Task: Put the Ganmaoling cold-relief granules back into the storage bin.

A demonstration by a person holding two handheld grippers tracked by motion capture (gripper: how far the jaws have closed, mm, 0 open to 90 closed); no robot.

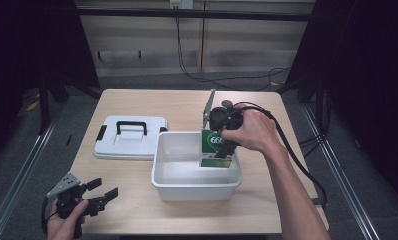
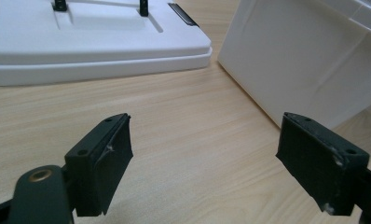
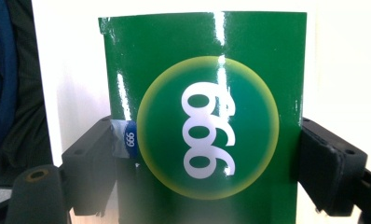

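The right gripper (image 3: 207, 154) clamps the green box (image 3: 204, 116) on both side faces, holding it upright inside the white bin (image 1: 196, 187) against the right wall. Lower it squarely until it seats, then release. The box is glossy, marked "999" in a yellow-ringed circle. The left gripper (image 2: 204, 163) rests open above the table (image 2: 188, 126).

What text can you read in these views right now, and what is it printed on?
"999": large white digits in a round yellow-edged emblem on the green box held between the jaws of the right gripper; they appear upside down in the right gripper view and read "666" there.
"999": tiny white digits on a blue label at the box's edge by the jaw, turned sideways.
The lid and the bin carry no readable text.
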